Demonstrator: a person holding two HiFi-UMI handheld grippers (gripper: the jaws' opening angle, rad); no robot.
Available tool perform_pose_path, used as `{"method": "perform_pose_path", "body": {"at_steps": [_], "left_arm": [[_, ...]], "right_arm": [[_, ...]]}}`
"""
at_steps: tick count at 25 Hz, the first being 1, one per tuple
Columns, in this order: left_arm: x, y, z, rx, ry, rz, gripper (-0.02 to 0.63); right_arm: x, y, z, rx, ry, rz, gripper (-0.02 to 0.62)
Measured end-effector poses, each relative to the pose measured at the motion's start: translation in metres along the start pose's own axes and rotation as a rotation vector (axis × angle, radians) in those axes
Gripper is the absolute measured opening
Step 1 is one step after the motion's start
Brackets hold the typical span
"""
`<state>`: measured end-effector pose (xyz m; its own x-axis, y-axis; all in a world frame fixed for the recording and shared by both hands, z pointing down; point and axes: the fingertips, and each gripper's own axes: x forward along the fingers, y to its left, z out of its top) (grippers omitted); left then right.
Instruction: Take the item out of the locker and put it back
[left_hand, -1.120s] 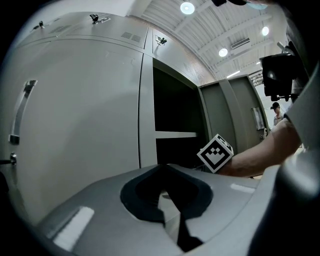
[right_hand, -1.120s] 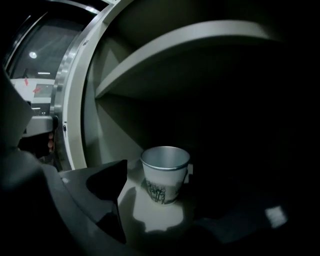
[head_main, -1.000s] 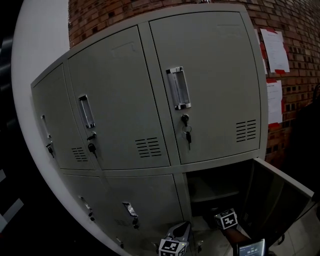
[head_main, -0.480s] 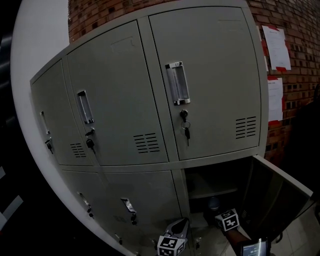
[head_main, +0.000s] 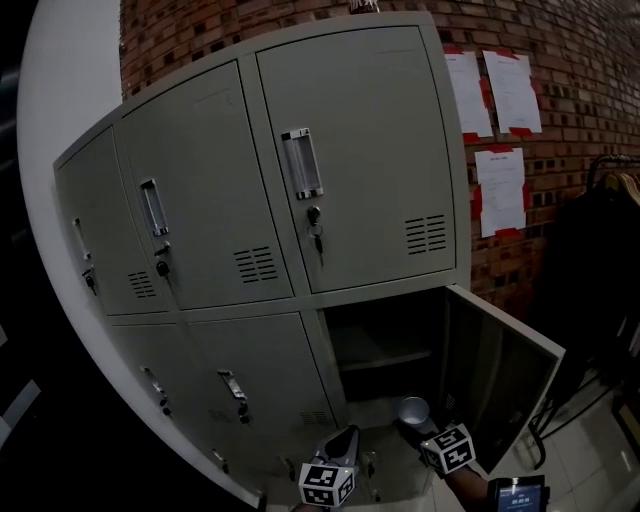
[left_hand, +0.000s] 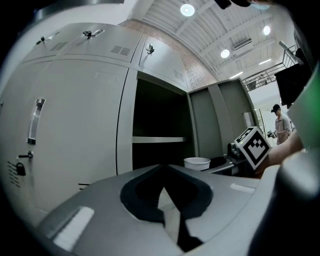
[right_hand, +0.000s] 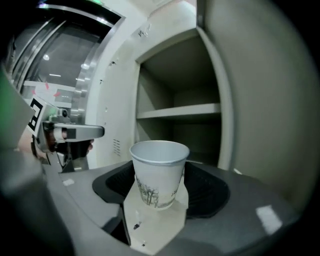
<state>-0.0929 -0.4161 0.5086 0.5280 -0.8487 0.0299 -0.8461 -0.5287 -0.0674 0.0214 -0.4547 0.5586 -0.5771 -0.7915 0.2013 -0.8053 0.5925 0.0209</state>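
A white paper cup (right_hand: 159, 172) with a dark tree print stands upright between the jaws of my right gripper (right_hand: 157, 200). The jaws have just been closing and now press on its lower sides. In the head view the cup (head_main: 413, 409) hangs just in front of the open bottom locker (head_main: 385, 340), ahead of the right gripper (head_main: 420, 428). The left gripper (left_hand: 164, 172) is shut on nothing, low and to the left of the opening (head_main: 340, 452). From it I see the cup (left_hand: 196, 163) and the right gripper's marker cube (left_hand: 255, 146).
The locker's door (head_main: 495, 360) swings out to the right. A shelf (right_hand: 177, 111) crosses the compartment. The other locker doors are shut, with keys (head_main: 315, 238) in them. Papers (head_main: 500, 190) hang on the brick wall, and dark clothes (head_main: 600, 260) hang at far right.
The right gripper has drawn back out of the open compartment with the cup in it. Both grippers have shifted left in the view, and the lockers now sit further left.
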Motion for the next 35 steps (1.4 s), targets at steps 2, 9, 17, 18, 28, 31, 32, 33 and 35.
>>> {"method": "perform_pose_path", "body": {"at_steps": [2, 9, 17, 18, 28, 31, 32, 33, 35], "left_arm": [[-0.012, -0.016, 0.0, 0.002, 0.001, 0.004, 0.003], [-0.06, -0.068, 0.001, -0.006, -0.002, 0.031, 0.002], [-0.113, -0.112, 0.002, -0.018, 0.005, 0.077, 0.003], [-0.117, -0.116, 0.002, -0.019, 0.006, 0.081, 0.003], [-0.145, -0.123, 0.008, -0.023, 0.0, 0.069, 0.003], [-0.153, -0.118, 0.011, -0.015, -0.004, 0.057, 0.003], [-0.154, -0.116, 0.011, -0.011, -0.005, 0.053, 0.002], [-0.155, -0.115, 0.011, -0.008, -0.005, 0.048, 0.002], [-0.158, -0.113, 0.01, -0.001, -0.001, 0.043, 0.002]], "right_arm": [[-0.023, 0.009, -0.002, 0.0, -0.008, 0.009, 0.298], [-0.098, 0.045, -0.001, -0.01, -0.033, 0.048, 0.298], [-0.171, 0.079, -0.009, -0.014, -0.033, 0.096, 0.298], [-0.179, 0.081, -0.01, -0.014, -0.032, 0.098, 0.298], [-0.221, 0.102, -0.013, -0.007, -0.04, 0.06, 0.298], [-0.221, 0.111, -0.012, -0.003, -0.044, 0.048, 0.298], [-0.221, 0.112, -0.011, -0.004, -0.046, 0.044, 0.298], [-0.22, 0.114, -0.01, -0.006, -0.048, 0.041, 0.298], [-0.219, 0.118, -0.009, -0.008, -0.049, 0.038, 0.298]]}}
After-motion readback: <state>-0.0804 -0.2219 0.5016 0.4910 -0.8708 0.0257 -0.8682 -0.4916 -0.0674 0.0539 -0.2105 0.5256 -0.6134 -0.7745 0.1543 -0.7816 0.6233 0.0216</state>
